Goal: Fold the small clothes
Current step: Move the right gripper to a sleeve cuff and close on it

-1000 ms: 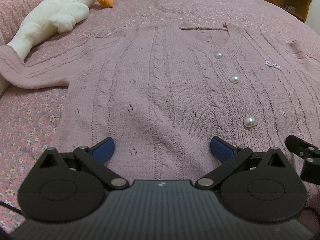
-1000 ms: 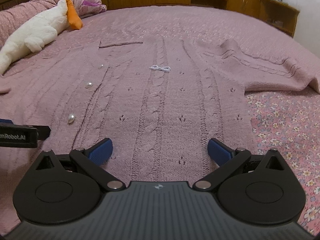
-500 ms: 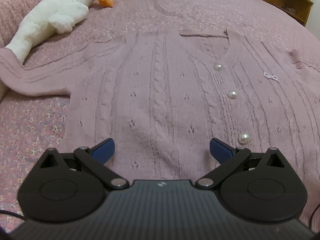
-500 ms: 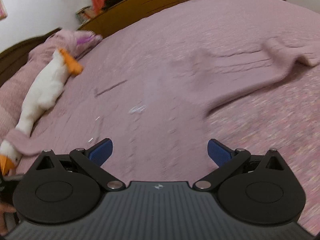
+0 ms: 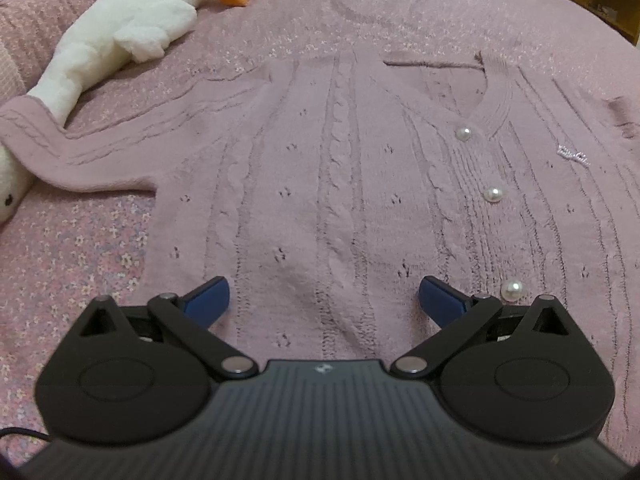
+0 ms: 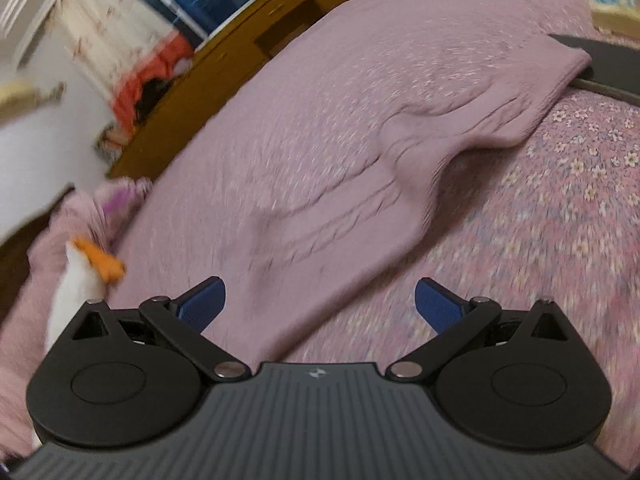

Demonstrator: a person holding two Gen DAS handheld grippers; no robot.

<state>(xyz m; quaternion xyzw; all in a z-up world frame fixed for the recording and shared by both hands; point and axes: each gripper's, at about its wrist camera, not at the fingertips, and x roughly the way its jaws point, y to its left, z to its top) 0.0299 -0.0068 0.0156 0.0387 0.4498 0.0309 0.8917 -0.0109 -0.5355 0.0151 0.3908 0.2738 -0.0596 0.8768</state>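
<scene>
Cardigan (image 5: 340, 184), soft limp cable knit, lies ahead of wide-spread, empty left gripper (image 5: 322, 298) and right gripper (image 6: 318, 300); sleeve cuff (image 6: 560, 76) is judged best gripped.

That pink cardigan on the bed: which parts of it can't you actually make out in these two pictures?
- Cardigan hem: left wrist view, hidden behind the left gripper.
- Embroidered motif: left wrist view, too small to read.
- Right sleeve knit pattern: right wrist view, smeared by motion blur.
- Plush goose: right wrist view, blurred and partly behind the right gripper.
</scene>
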